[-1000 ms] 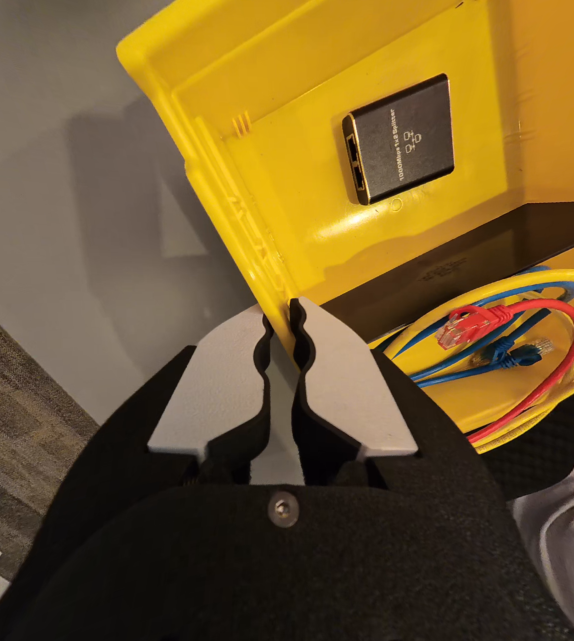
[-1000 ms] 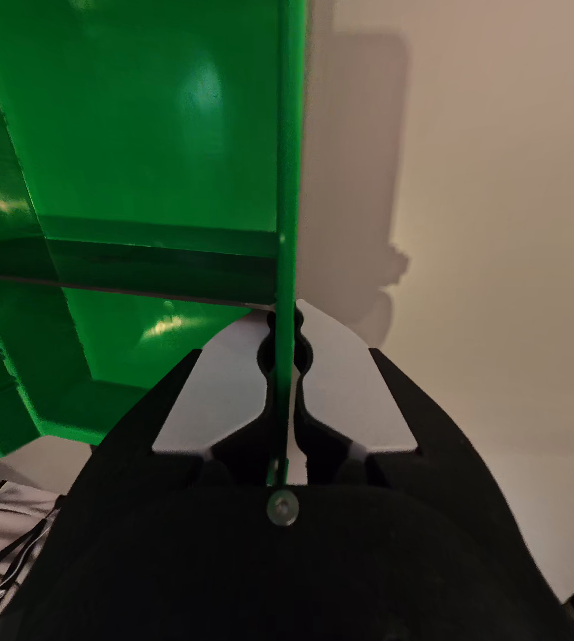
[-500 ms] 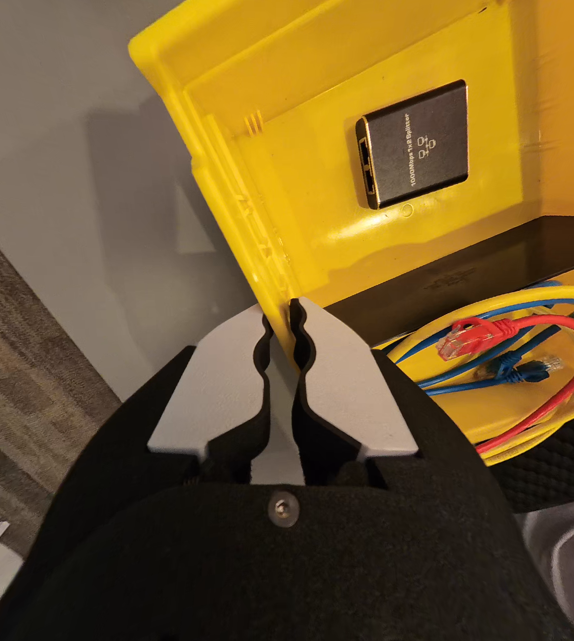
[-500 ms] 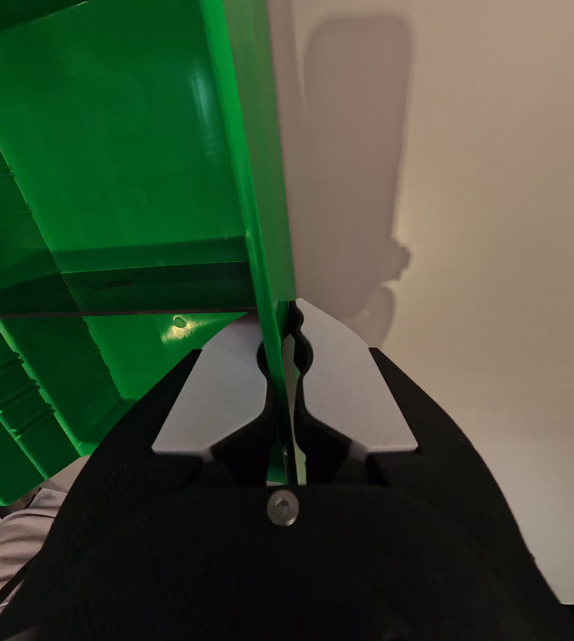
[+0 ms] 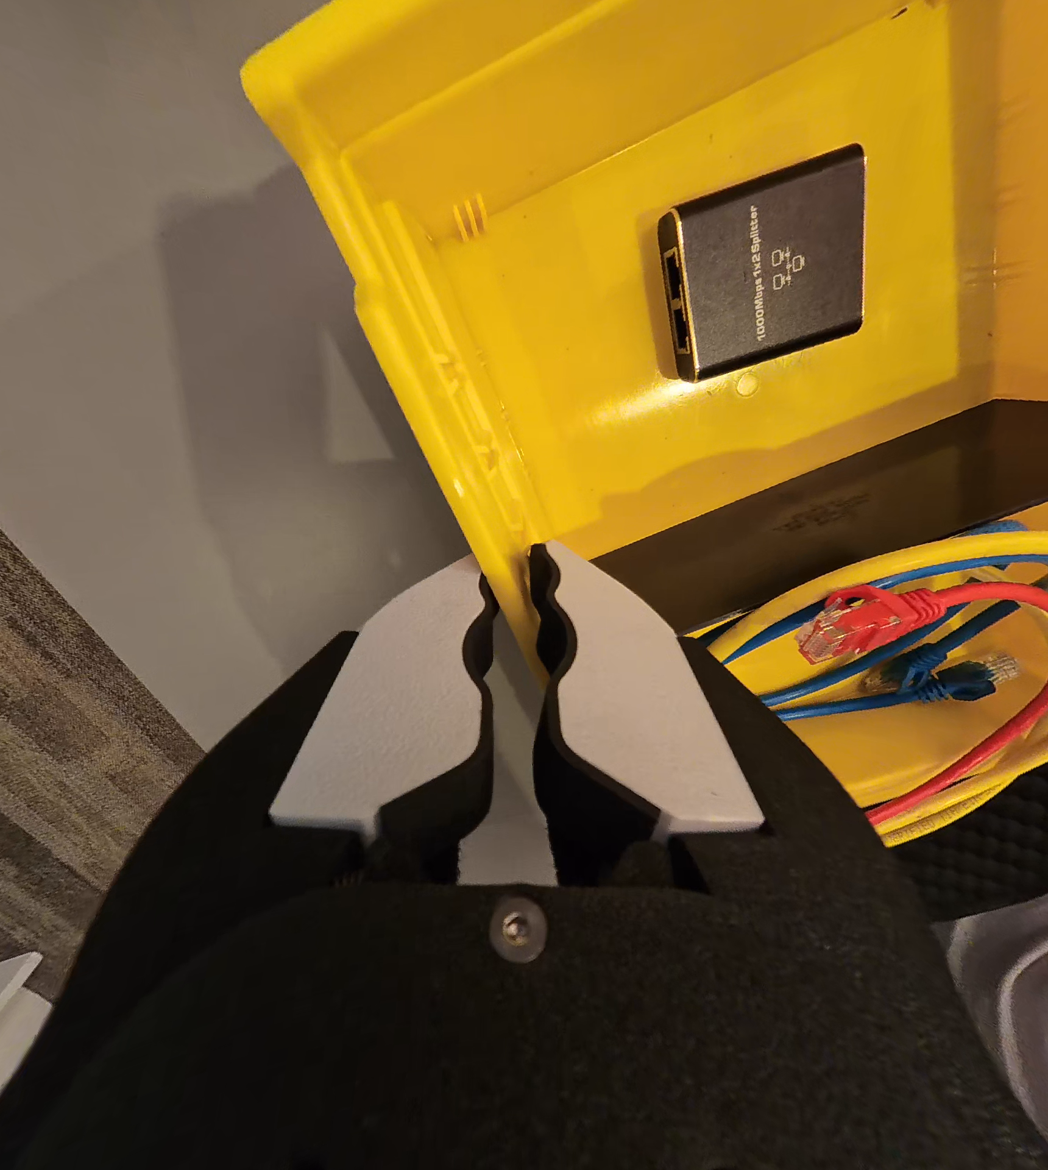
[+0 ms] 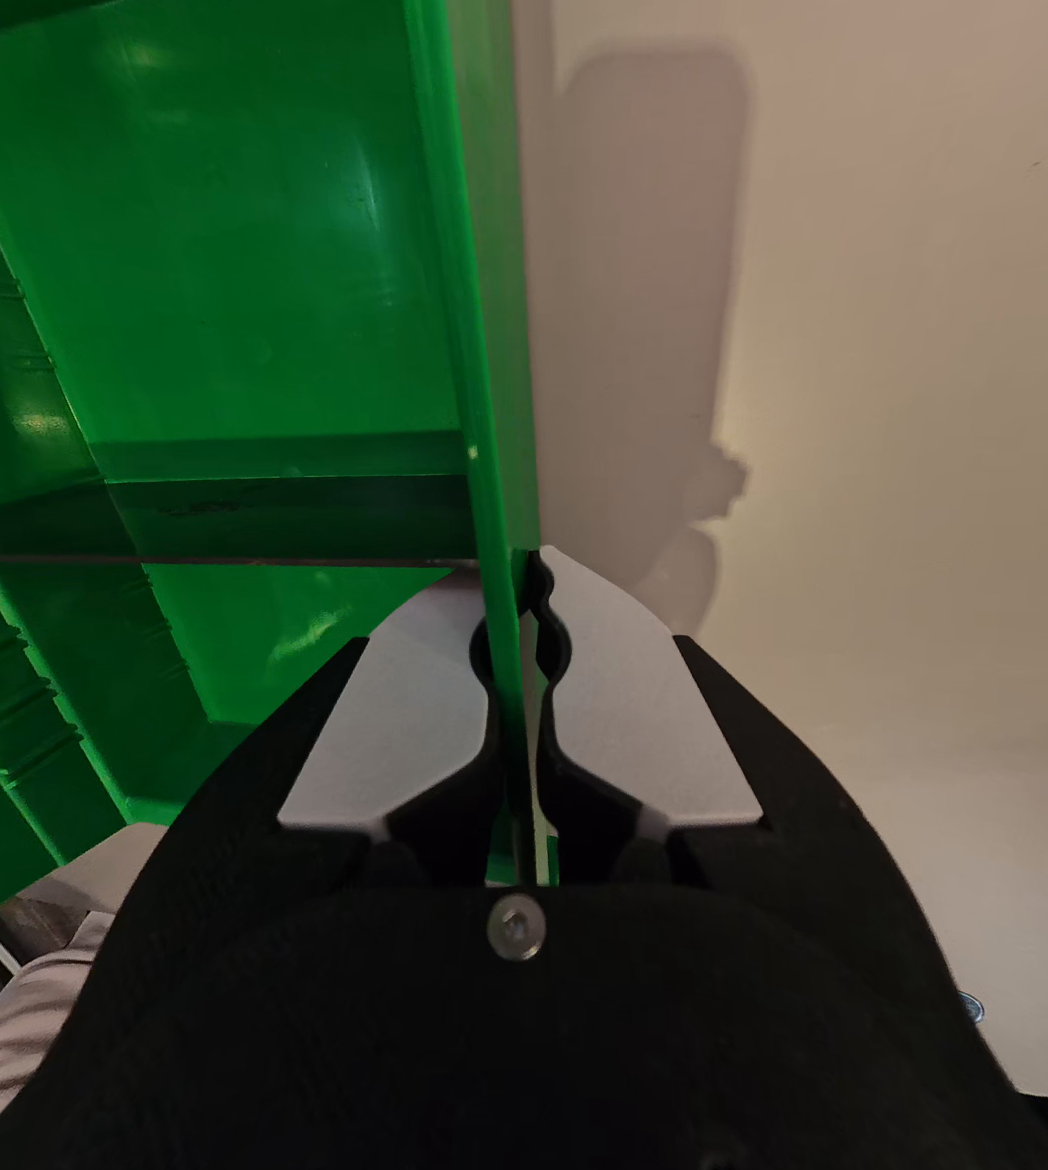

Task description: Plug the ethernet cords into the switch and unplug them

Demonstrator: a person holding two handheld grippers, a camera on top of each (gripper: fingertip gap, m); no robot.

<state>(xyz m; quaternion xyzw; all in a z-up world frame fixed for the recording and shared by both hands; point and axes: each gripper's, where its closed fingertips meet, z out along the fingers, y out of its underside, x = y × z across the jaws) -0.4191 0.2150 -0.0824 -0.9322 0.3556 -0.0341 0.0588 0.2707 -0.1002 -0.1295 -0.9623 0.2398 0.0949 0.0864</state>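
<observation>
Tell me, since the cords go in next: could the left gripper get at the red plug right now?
Probably not yet: the left gripper is clamped on the yellow bin wall. The red plug lies uncovered inside, so letting go first should free it.

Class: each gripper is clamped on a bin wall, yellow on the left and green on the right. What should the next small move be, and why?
Probably set both bins down and let go. The left gripper pinches the yellow bin and the right gripper the green bin, so neither is free to take a cord to the switch, whose ports look empty.
</observation>
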